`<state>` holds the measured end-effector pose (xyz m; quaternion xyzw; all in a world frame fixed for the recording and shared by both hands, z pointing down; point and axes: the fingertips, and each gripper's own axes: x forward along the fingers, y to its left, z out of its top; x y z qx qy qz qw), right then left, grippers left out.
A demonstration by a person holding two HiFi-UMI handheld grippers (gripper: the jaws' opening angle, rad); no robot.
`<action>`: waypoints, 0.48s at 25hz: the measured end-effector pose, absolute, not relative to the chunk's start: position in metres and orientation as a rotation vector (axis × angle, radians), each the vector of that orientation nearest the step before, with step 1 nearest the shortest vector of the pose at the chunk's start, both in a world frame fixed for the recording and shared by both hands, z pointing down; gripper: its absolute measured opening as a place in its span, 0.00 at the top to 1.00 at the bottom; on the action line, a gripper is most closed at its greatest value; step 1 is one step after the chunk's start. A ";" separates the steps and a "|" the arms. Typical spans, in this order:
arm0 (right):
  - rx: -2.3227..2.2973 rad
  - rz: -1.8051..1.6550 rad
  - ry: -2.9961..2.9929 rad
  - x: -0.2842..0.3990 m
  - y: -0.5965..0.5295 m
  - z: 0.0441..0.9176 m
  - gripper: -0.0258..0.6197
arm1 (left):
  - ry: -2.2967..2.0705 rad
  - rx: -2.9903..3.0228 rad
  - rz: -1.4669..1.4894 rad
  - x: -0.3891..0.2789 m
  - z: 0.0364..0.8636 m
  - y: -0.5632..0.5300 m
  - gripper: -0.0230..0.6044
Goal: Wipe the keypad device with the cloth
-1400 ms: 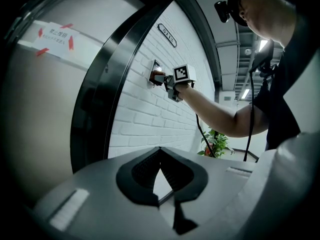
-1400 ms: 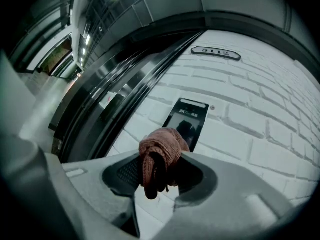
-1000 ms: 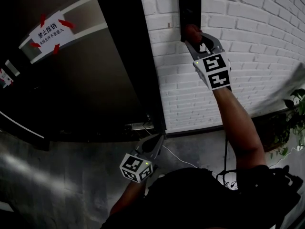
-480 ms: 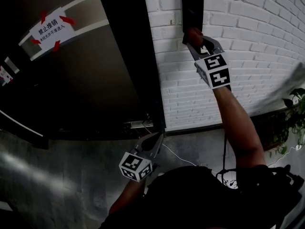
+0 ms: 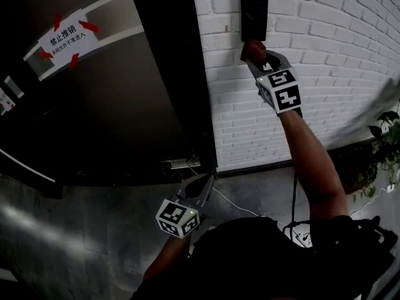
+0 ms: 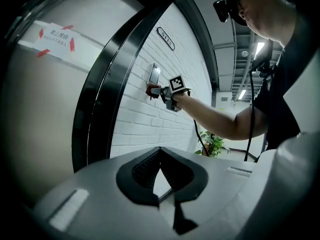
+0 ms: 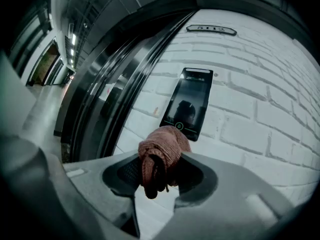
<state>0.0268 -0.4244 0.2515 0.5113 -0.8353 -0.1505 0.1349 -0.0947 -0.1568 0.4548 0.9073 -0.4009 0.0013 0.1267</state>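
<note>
— Keypad (image 5: 253, 14) where, from right gripper (image 5: 255, 55) clamped on cloth (image 5: 251, 44)?
— Straight above on wall (image 5: 325, 36), upright; cloth just under bottom edge. Left gripper (image 5: 203, 191) closed, empty, well below.

The head view is dim: the dark metal door (image 5: 125, 117) is nearly black, the white brick wall (image 5: 325, 55) lit. Both gripper views bend strongly at the edges. The glossy black keypad device (image 7: 187, 101) shows reflections; the reddish knitted cloth (image 7: 160, 151) looks perhaps slightly soft.

Brick wall (image 5: 337, 61), dark door (image 5: 125, 124), taped notice (image 5: 62, 38)
</note>
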 end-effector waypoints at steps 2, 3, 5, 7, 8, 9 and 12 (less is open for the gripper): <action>1.477 -0.384 -2.414 0.027 -0.425 0.260 0.73 | -1.158 2.642 0.002 -0.098 0.455 -0.153 0.94; 1.474 -0.354 -2.414 0.028 -0.424 0.265 0.73 | -1.151 2.641 0.004 -0.100 0.456 -0.151 0.94; 1.479 -0.312 -2.413 0.029 -0.420 0.274 0.73 | -1.135 2.638 0.012 -0.105 0.458 -0.146 0.94; 1.486 -0.298 -2.409 0.028 -0.411 0.282 0.73 | -1.118 2.636 0.024 -0.111 0.462 -0.143 0.94; 1.487 -0.291 -2.408 0.027 -0.404 0.287 0.73 | -1.106 2.635 0.030 -0.114 0.464 -0.142 0.94; 1.486 -0.278 -2.406 0.028 -0.396 0.293 0.73 | -1.091 2.636 0.035 -0.115 0.467 -0.141 0.94; 1.471 -0.208 -2.422 0.034 -0.365 0.324 0.73 | -1.045 2.642 0.044 -0.116 0.473 -0.139 0.94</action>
